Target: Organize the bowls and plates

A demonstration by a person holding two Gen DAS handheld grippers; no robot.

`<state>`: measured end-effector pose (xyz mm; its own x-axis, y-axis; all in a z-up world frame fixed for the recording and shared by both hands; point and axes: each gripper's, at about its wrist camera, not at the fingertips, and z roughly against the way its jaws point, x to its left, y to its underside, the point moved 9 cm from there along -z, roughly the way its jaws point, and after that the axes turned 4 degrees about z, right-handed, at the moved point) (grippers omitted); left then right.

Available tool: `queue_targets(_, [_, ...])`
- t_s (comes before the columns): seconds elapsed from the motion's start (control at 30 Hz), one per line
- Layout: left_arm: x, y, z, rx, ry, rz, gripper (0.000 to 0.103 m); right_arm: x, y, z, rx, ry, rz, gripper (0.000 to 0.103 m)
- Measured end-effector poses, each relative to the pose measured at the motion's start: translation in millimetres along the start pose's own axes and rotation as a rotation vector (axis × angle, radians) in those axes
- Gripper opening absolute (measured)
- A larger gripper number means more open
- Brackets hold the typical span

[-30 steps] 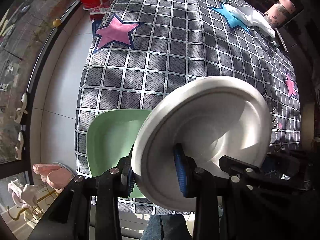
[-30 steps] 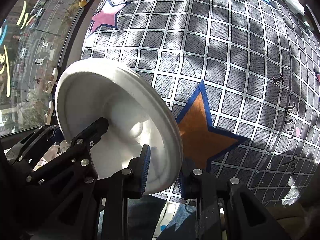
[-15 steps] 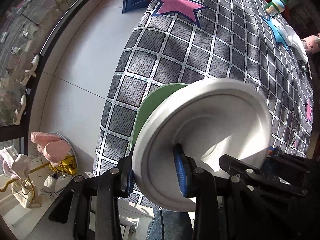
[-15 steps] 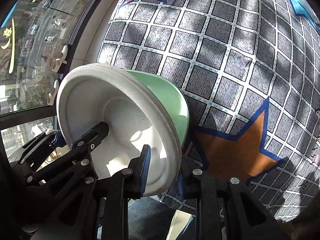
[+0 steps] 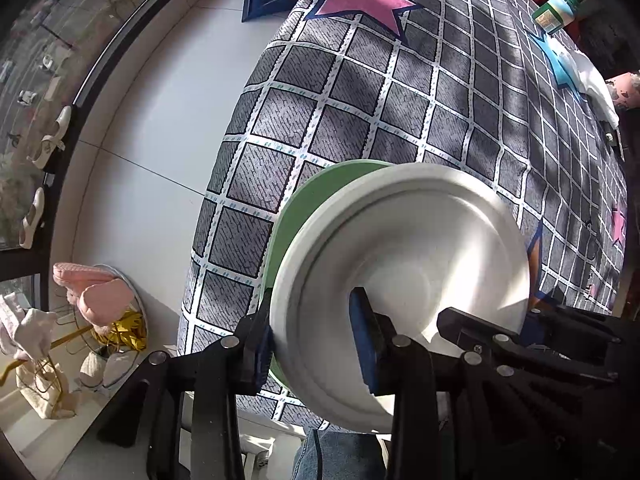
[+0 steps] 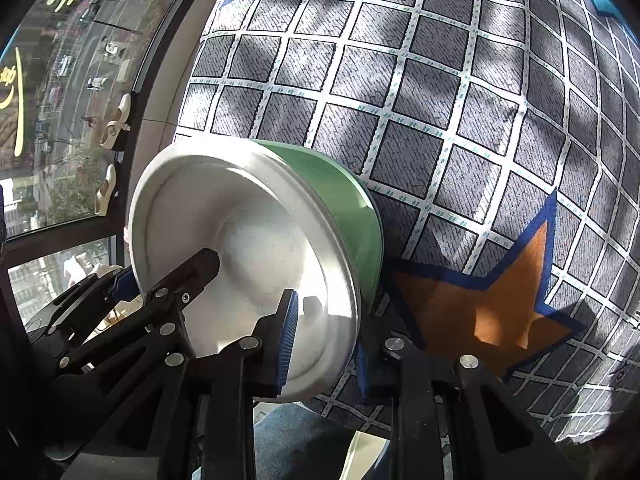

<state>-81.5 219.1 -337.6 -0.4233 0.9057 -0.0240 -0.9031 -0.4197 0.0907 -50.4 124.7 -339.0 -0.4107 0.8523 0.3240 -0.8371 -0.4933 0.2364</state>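
Left wrist view: the left gripper (image 5: 314, 346) has its two blue-padded fingers on either side of the rim of a white plate (image 5: 404, 280), one pad behind the rim and one on the inner face. Its jaws have just been opening a little, and the plate rim sits between them; the pads look to be against the rim. The plate fills the lower centre of the frame, tilted up on edge. Directly behind it, lower centre-left, a green plate (image 5: 316, 196) shows as a crescent; whether the two touch cannot be told.

At lower right of the same frame the right gripper's fingers (image 5: 480, 328) reach onto the plate's opposite rim.

Right wrist view: the right gripper (image 6: 324, 344) is closed narrow on the white plate's rim, lower centre of frame. The green plate shows behind the white one at centre. The left gripper's arm crosses the plate at lower left.

Both plates are over the near corner of a table covered by a grey checked tablecloth (image 6: 440, 100). An orange star (image 6: 492, 308) is printed to the right of the plates, a pink star (image 5: 364, 0) at top centre.

Upper right, left view: a green-capped bottle (image 5: 556, 10).
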Motion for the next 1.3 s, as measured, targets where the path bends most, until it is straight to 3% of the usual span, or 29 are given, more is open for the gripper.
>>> queue_targets(0.2, [-2.0,2.4,12.7,-0.025,0.0,-0.019,0.048,-1.0,1.3,12.8,-0.033,0.028,0.018,0.029])
queue_targets(0.23, [0.8,0.7,16.2,-0.041,-0.014,-0.016,0.056,-3.9,0.9,16.5,-0.043,0.044,0.012,0.039])
queue_targets(0.27, [4.6,-1.8,20.5,-0.061,-0.038,-0.014,0.074,-8.5,-0.6,20.8,-0.063,0.068,0.005,0.05])
queue_targets(0.3, [9.2,-4.2,24.4,-0.082,-0.057,-0.011,0.083,-11.7,-1.8,25.7,-0.082,0.077,0.004,0.053])
queue_targets(0.33, [11.6,-6.6,29.0,-0.101,-0.053,-0.01,0.088,-14.6,-3.2,30.8,-0.099,0.07,0.002,0.057])
queue_targets(0.4, [12.9,-8.9,35.1,-0.111,-0.041,-0.015,0.089,-18.5,-4.3,39.5,-0.116,0.043,-0.012,0.077])
queue_targets(0.43, [12.9,-9.5,37.7,-0.113,-0.044,-0.022,0.093,-20.0,-4.9,43.6,-0.128,0.039,-0.018,0.094])
queue_targets(0.47, [12.7,-9.5,39.2,-0.114,-0.049,-0.032,0.103,-20.6,-6.3,48.4,-0.145,0.038,-0.021,0.102])
queue_targets(0.63, [0.5,-3.6,40.8,-0.114,-0.035,-0.086,0.103,-16.6,-8.0,65.9,-0.215,0.068,0.003,0.102])
queue_targets(0.8, [-11.8,1.6,47.8,-0.132,-0.032,-0.117,0.103,-11.1,-6.4,76.8,-0.268,0.171,0.077,0.102])
queue_targets(0.97, [-18.1,6.0,51.8,-0.13,-0.034,-0.142,0.103,-14.1,-1.2,75.2,-0.233,0.126,0.047,0.102])
queue_targets(1.3, [-26.9,6.3,55.2,-0.13,-0.043,-0.149,0.103,-17.5,3.3,77.4,-0.223,0.128,0.037,0.102])
